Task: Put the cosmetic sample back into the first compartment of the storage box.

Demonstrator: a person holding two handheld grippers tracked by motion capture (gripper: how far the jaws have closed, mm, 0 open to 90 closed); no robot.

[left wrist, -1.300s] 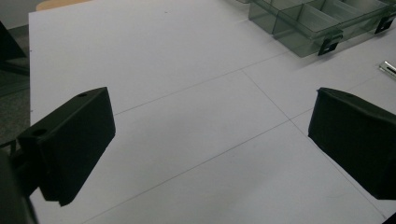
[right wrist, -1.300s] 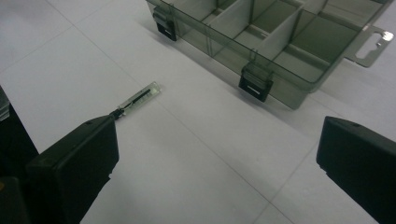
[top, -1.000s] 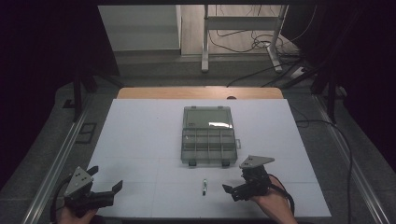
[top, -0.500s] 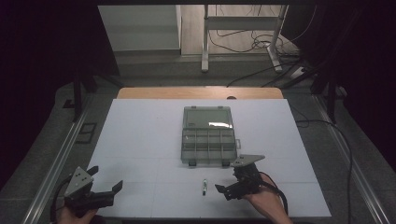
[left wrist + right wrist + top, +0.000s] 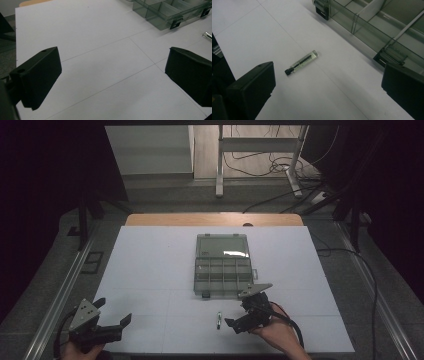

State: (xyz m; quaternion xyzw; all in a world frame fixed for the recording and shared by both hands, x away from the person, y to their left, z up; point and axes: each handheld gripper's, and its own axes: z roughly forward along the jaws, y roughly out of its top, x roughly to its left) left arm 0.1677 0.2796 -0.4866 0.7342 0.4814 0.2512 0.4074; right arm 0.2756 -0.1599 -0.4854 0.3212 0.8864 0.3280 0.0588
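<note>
Two grippers are seen over a white table in the high view. The right gripper is held near the table's near edge, right of centre, with its jaws spread wide and nothing between them. Just left of it a small clear vial lies flat on the table, apart from the jaws. The left gripper is held at the near left corner, well apart from the vial, its jaws also spread wide and empty.

Detail that the high view leaves too small is supplied by the right gripper view: the vial is a clear tube with a black cap at one end and a dark strip inside, lying between the two jaws' lines of sight but farther off. The near wall of a smoky transparent compartment box is also shown there, with black latches and inner dividers.

In the high view the box is placed at the table's middle, lid open toward the far side, its compartments apparently empty. In the left gripper view bare table is seen between the jaws, with the box at the far right.

Nothing lies between the right gripper and the vial.
</note>
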